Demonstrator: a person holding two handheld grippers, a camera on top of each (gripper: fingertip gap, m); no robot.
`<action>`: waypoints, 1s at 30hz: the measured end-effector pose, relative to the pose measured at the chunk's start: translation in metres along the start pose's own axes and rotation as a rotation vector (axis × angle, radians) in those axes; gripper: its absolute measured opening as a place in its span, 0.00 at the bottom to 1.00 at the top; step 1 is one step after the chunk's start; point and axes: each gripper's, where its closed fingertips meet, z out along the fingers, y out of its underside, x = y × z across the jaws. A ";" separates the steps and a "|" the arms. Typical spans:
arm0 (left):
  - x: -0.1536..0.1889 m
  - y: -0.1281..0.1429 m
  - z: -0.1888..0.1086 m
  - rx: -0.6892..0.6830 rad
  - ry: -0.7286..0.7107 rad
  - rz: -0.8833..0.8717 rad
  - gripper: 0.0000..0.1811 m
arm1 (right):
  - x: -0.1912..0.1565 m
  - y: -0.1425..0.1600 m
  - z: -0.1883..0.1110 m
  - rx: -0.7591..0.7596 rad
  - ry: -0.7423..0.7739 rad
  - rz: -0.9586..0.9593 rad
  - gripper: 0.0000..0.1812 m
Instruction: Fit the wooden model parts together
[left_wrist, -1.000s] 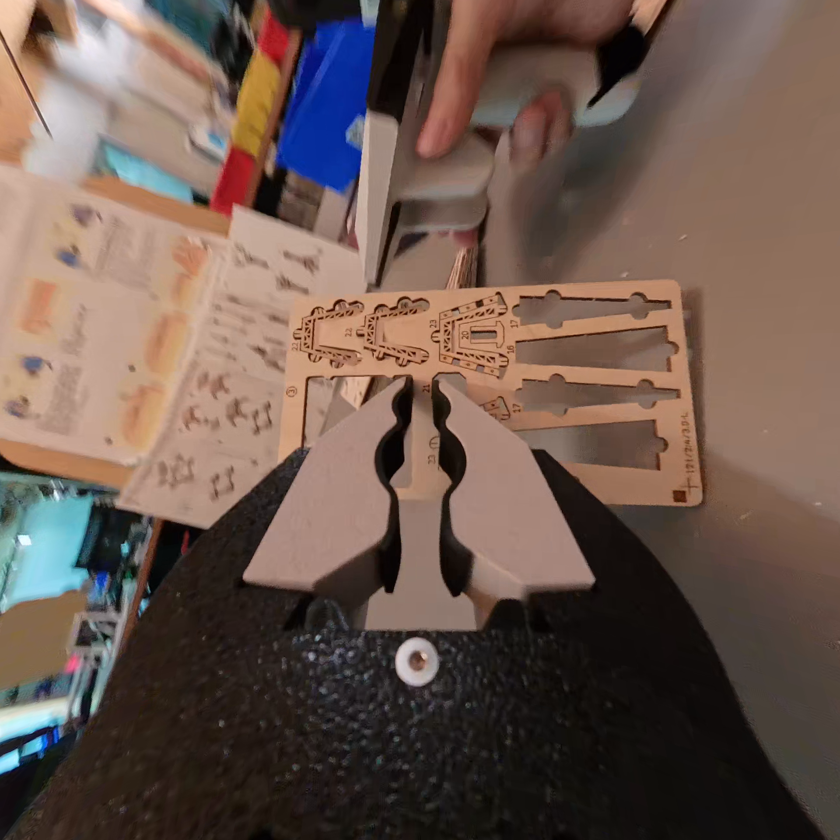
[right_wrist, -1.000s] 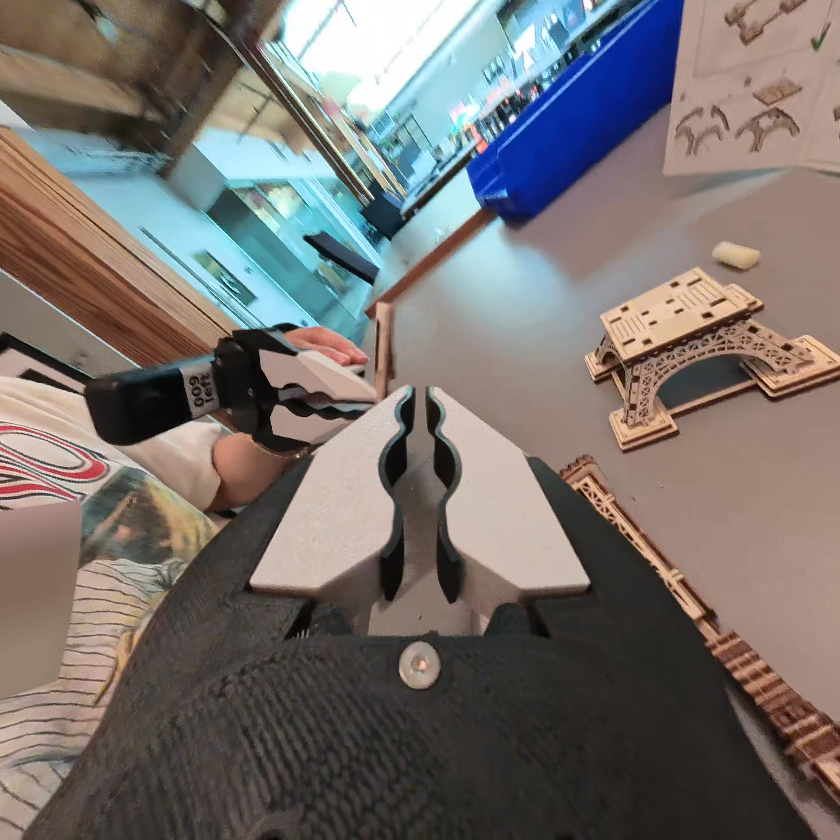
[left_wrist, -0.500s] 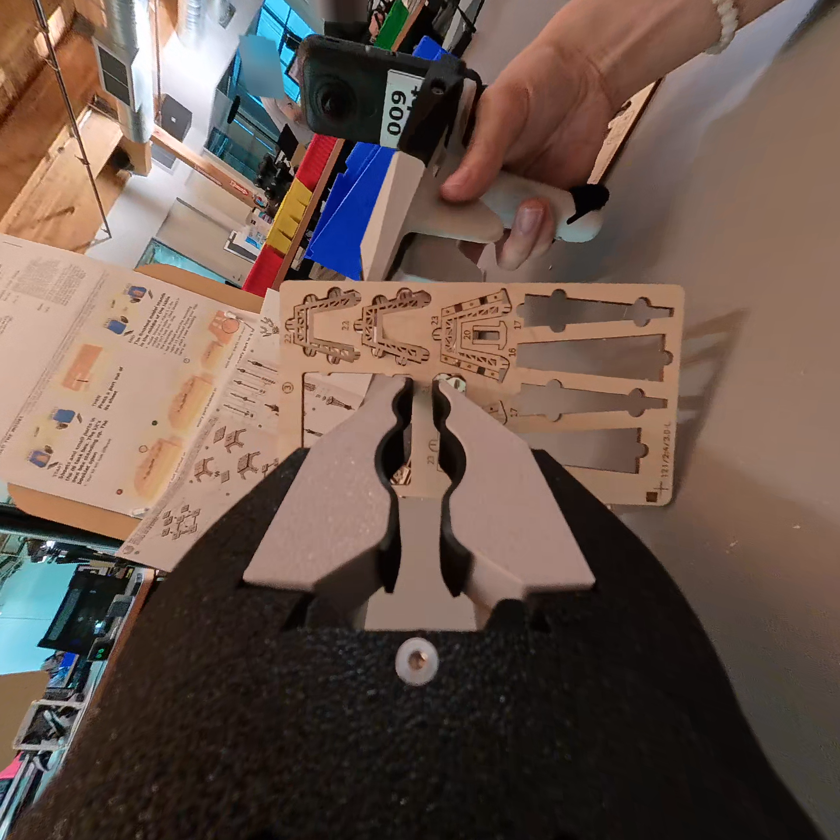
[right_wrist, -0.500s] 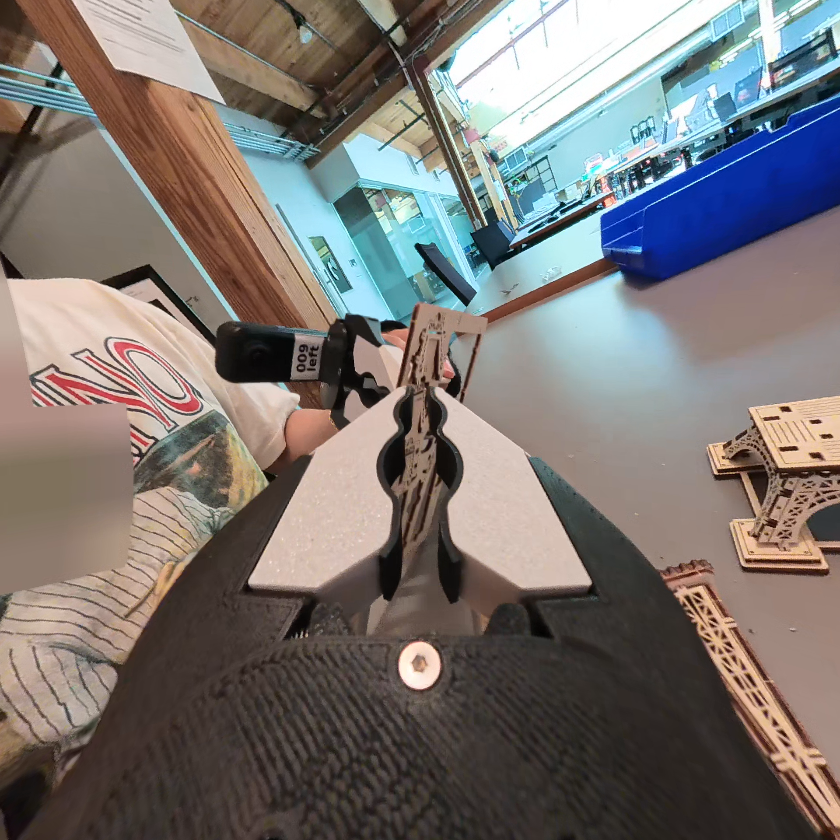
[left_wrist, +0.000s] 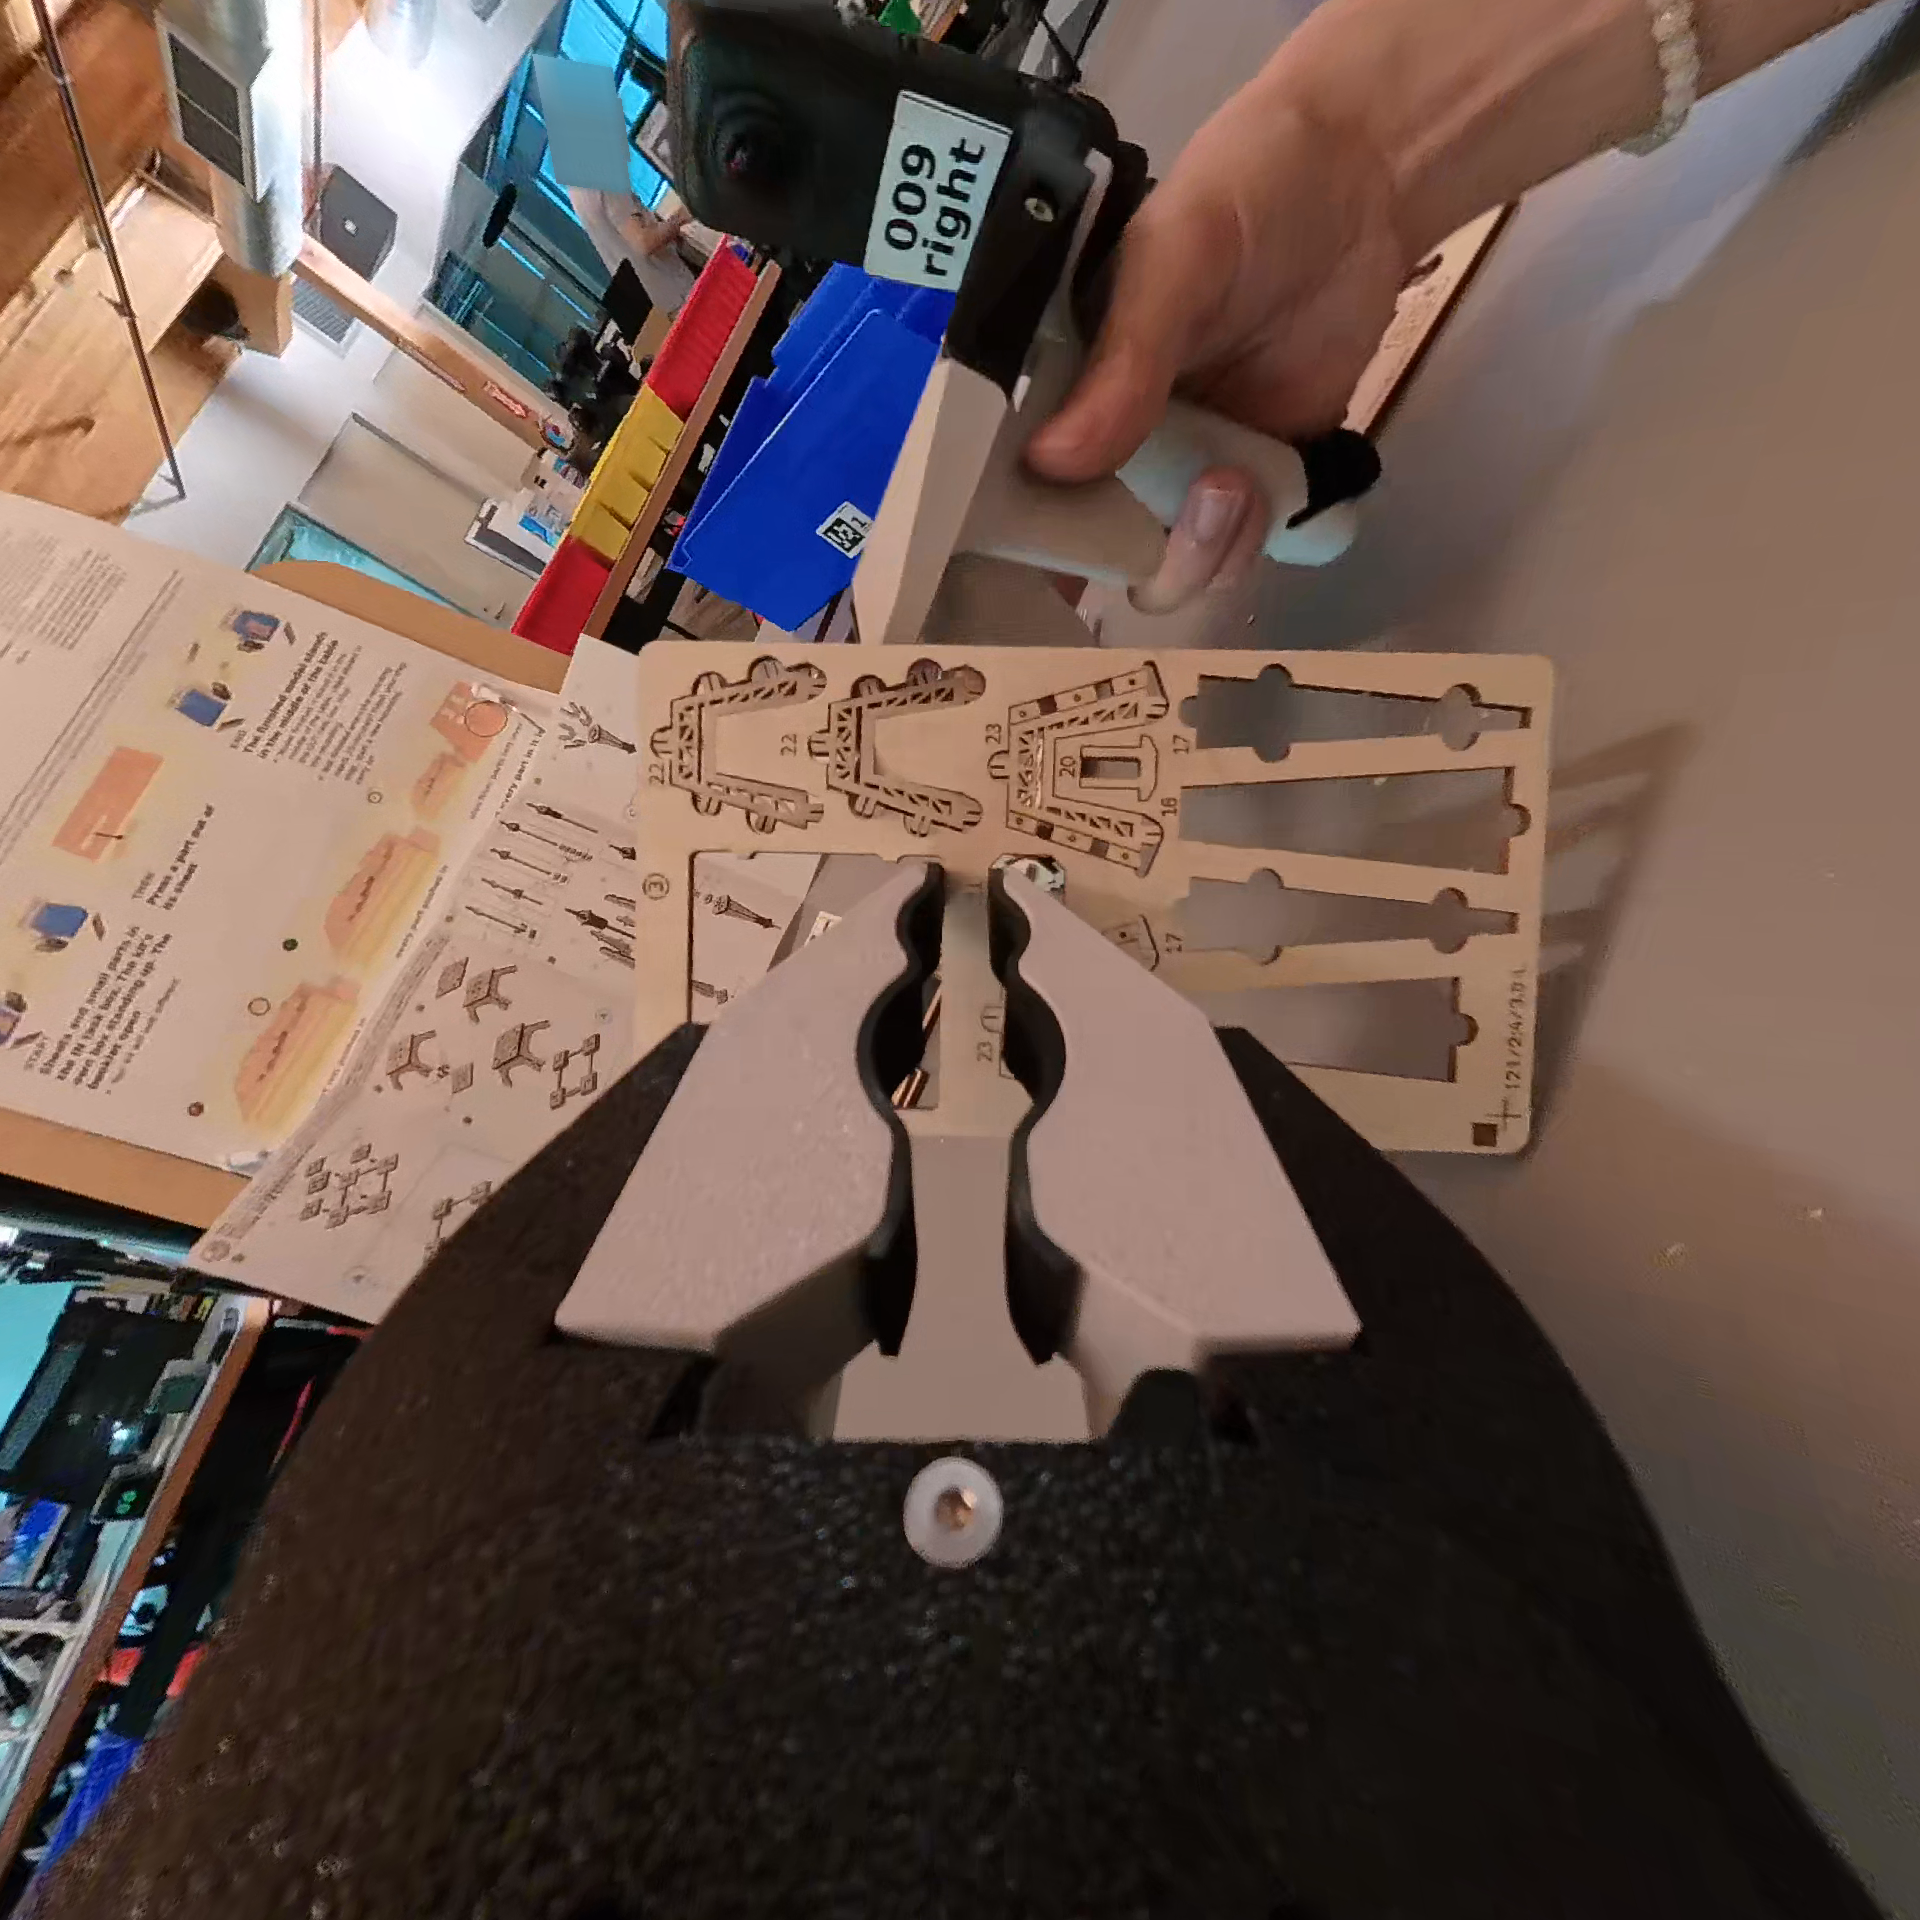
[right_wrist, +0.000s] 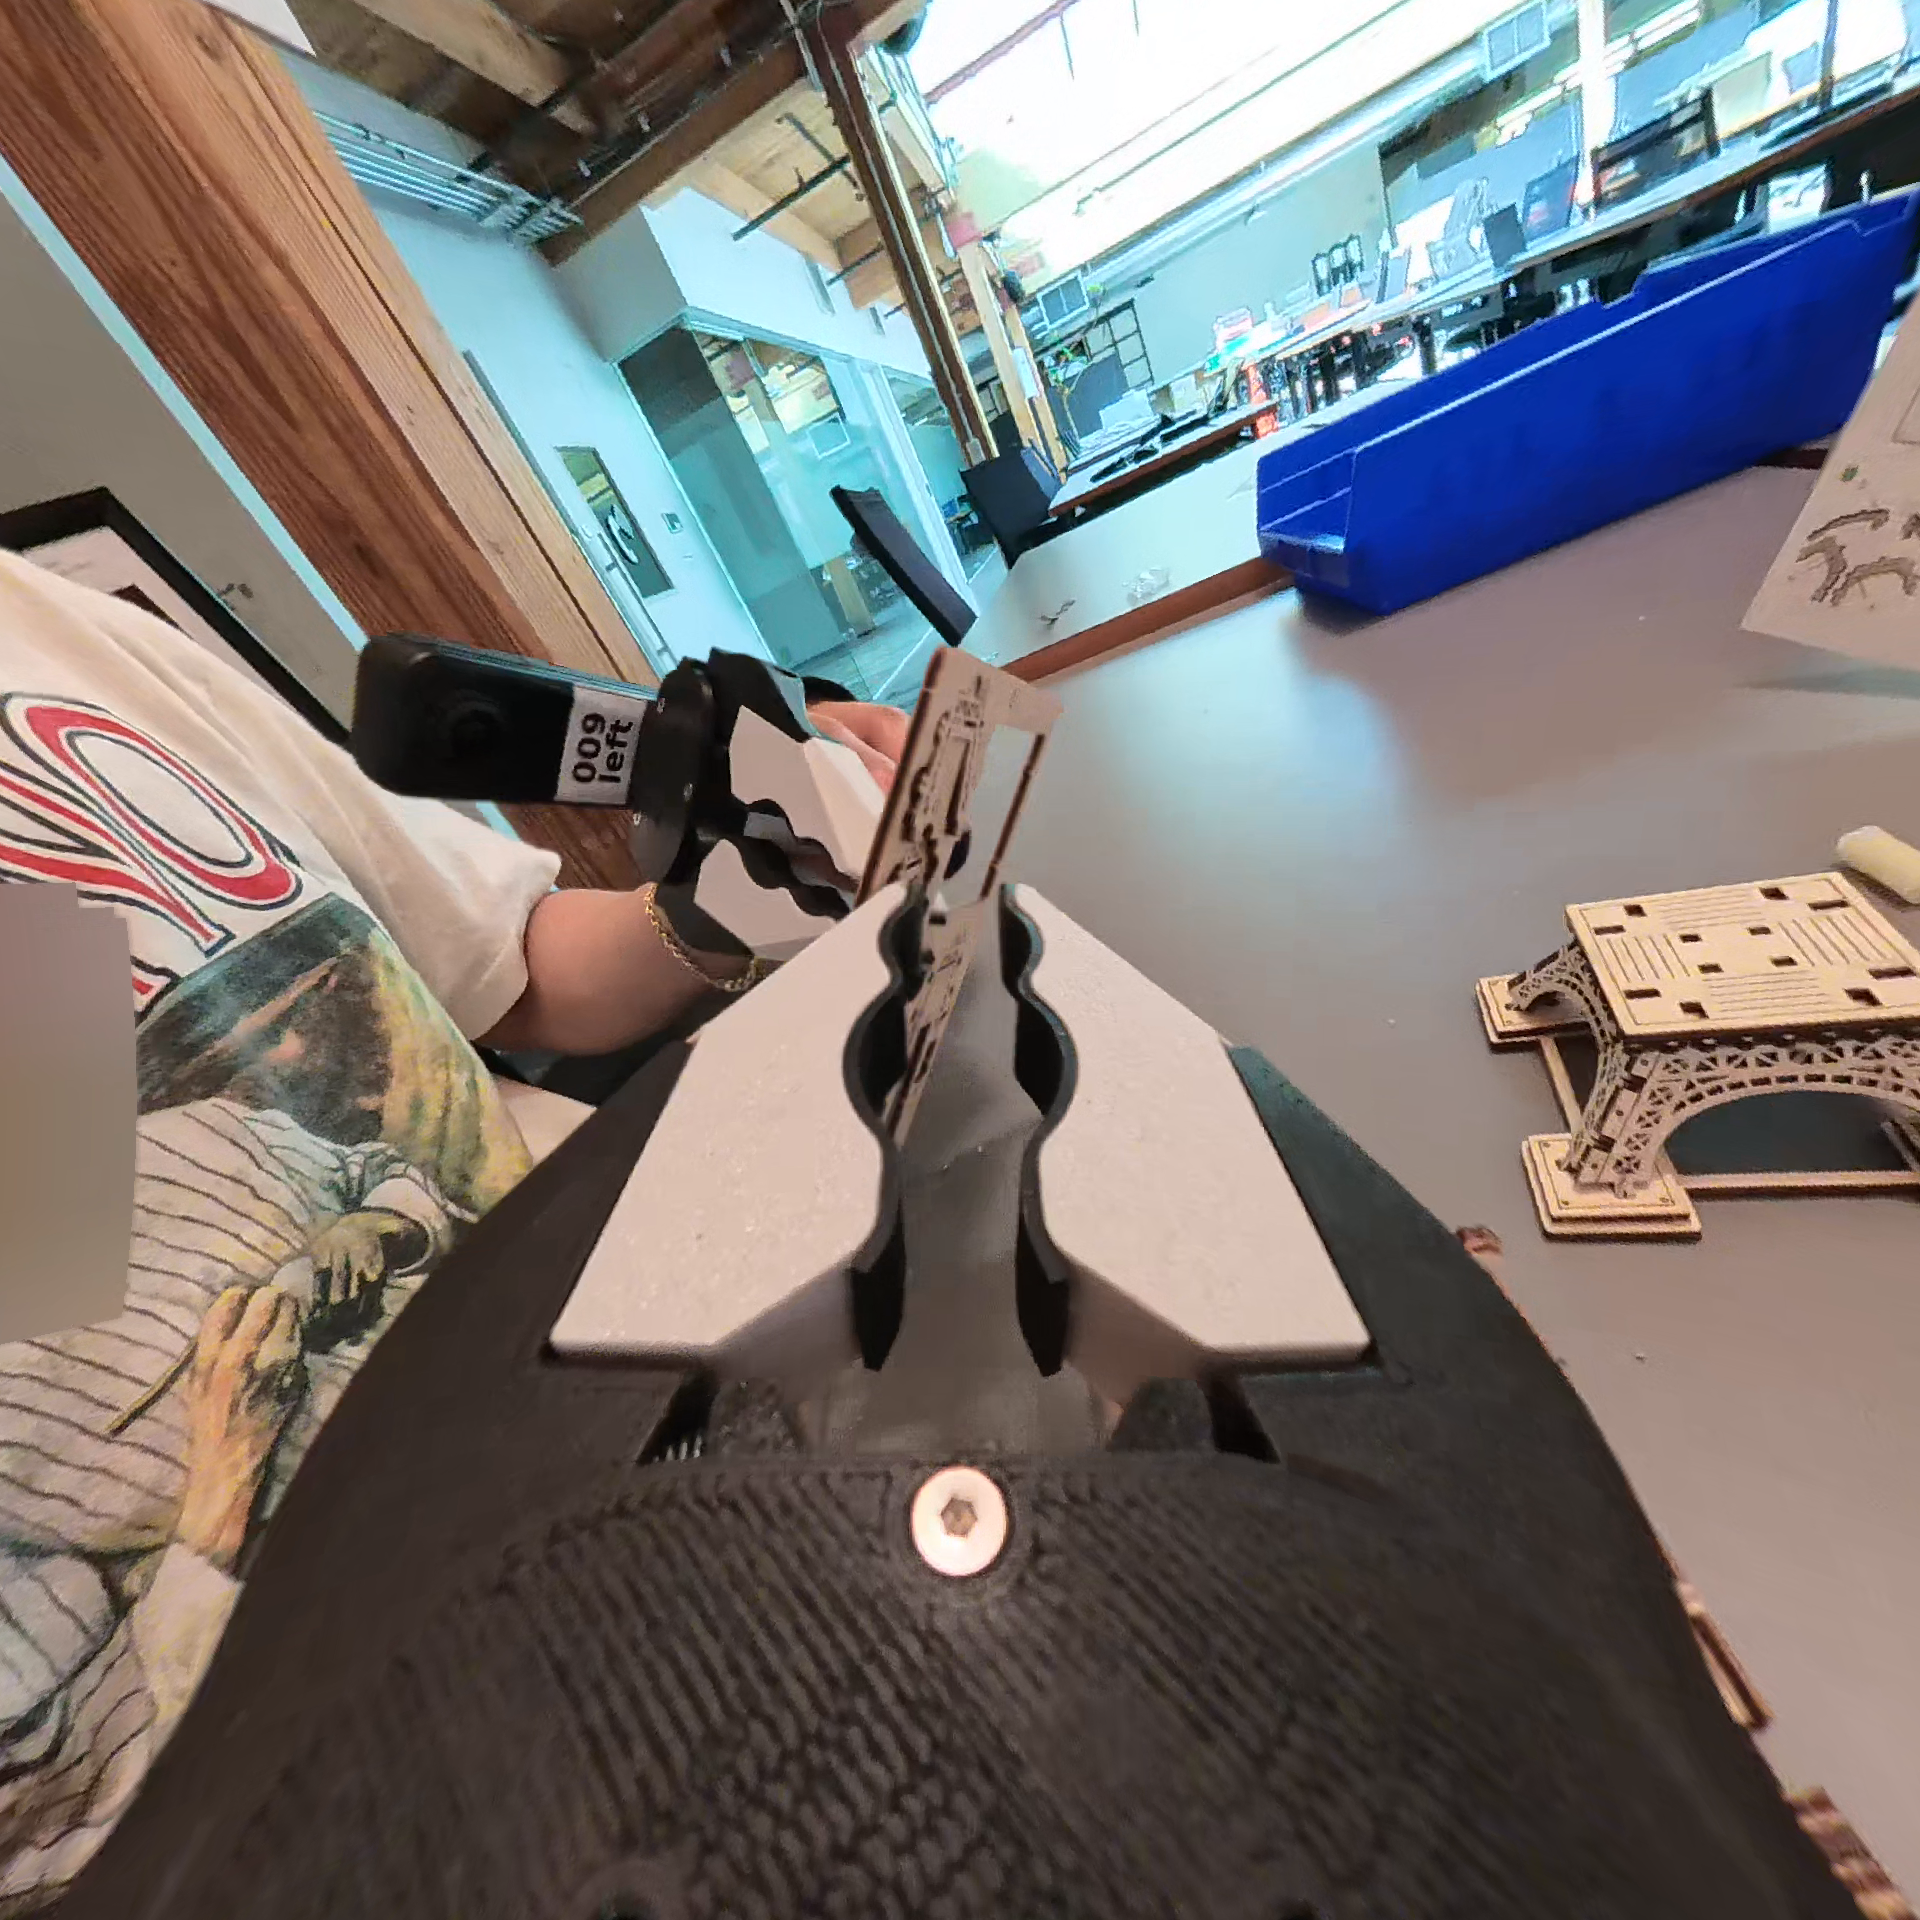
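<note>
A thin wooden sheet (left_wrist: 1164, 831) of laser-cut tower parts, several slots empty, stands lifted off the grey table. My left gripper (left_wrist: 966, 883) is shut on a narrow strip of its frame. The right gripper's body (left_wrist: 935, 499), held by a hand, sits behind the sheet's top edge. In the right wrist view the sheet (right_wrist: 956, 769) shows edge-on, and my right gripper (right_wrist: 958, 899) is slightly open with that edge between its fingers, not clamped. The left gripper (right_wrist: 790, 862) shows beyond it. A built wooden tower base (right_wrist: 1725, 1029) stands on the table to the right.
Instruction sheets (left_wrist: 260, 831) lie left of the sheet, one (right_wrist: 1860, 540) at the far right. A blue bin (right_wrist: 1558, 488) stands at the table's back. Loose lattice parts (right_wrist: 1714, 1662) lie by the right gripper. A small white piece (right_wrist: 1881, 852) lies behind the tower base. A person's torso is close on the left. Less than 4 cm separates the two grippers' tips. The small white piece (right_wrist: 1881, 852) is about 25 cm from both grippers' fingertips.
The left gripper has lifted the sheet off the table and turned it upright. The right gripper has come up to it, its fingers a little wider and now around the sheet's edge.
</note>
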 end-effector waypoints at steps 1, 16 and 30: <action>0.001 0.002 -0.001 -0.008 0.010 0.018 0.03 | 0.002 -0.001 -0.003 -0.003 0.009 0.009 0.09; -0.005 0.012 0.003 -0.148 -0.041 0.134 0.04 | 0.004 0.016 0.020 -0.098 0.114 -0.016 0.02; -0.077 -0.017 0.005 -0.181 0.034 -0.174 0.32 | -0.004 0.018 0.031 -0.144 0.188 -0.182 0.04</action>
